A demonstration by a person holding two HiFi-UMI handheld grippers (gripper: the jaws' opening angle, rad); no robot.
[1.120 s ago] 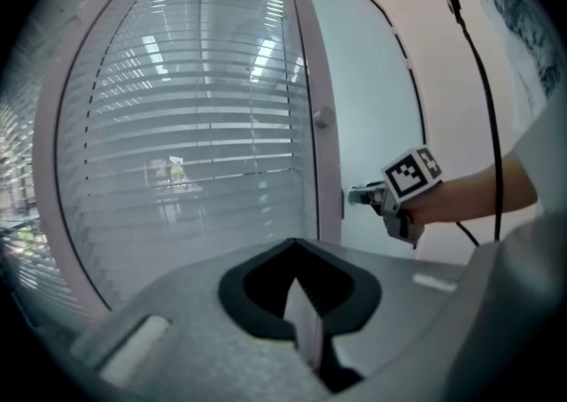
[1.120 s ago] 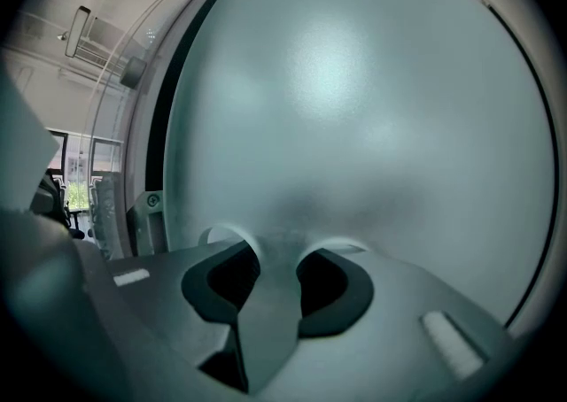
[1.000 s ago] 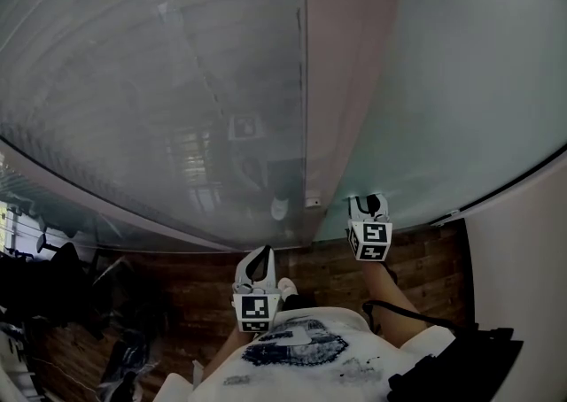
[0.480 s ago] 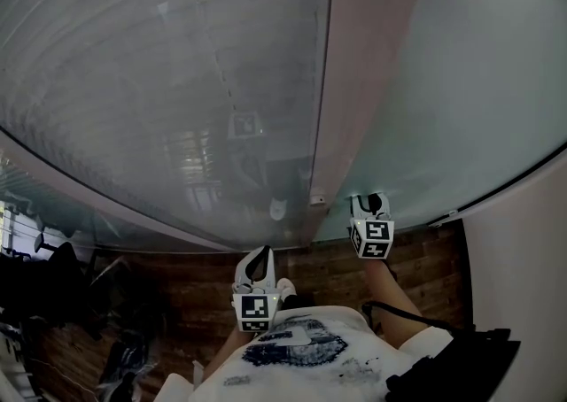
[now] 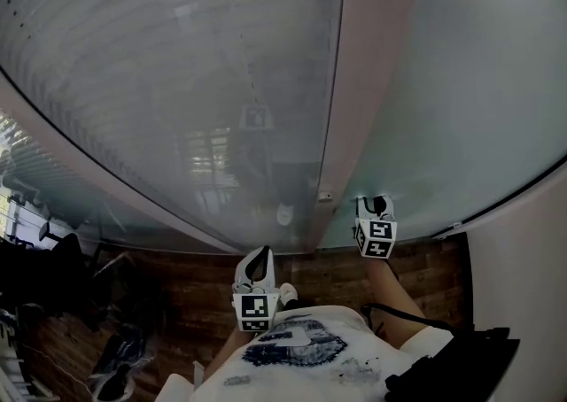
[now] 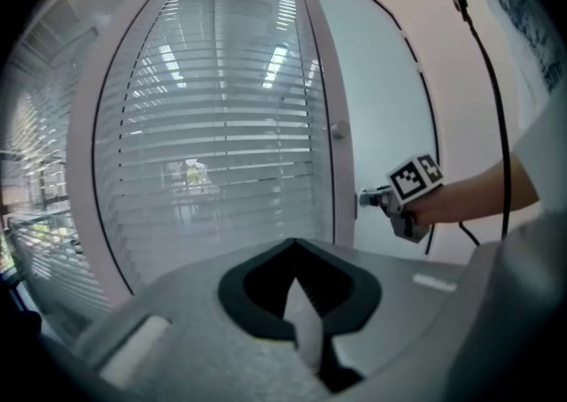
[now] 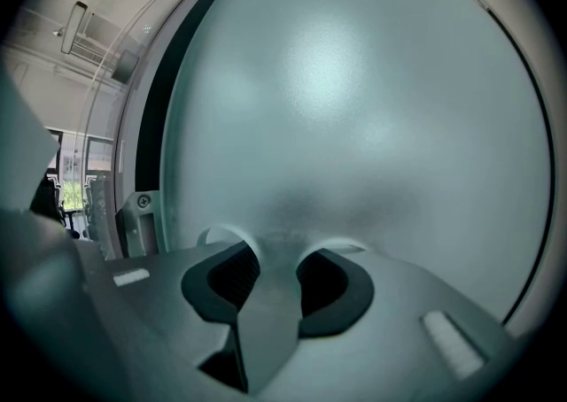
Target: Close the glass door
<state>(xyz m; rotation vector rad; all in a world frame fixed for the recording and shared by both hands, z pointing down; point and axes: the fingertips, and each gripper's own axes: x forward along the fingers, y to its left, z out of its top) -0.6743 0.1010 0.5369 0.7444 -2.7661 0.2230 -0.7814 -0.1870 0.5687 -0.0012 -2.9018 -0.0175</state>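
Though hazy, smooth, perhaps frosted glass door [image 5: 478,81]

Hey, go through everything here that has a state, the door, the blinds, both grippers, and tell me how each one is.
glass door: frosted, edge up at the post; fully shut or not, cannot tell
blinds: lowered, slats open enough to let light through
right gripper: jaws apart, tips against the door glass, holding nothing
left gripper: jaws together, empty, away from the door

Dark wood plank floor [image 5: 190,272], white wall [image 5: 524,303], slatted window blinds [image 6: 213,126], dark chairs [image 5: 55,257]
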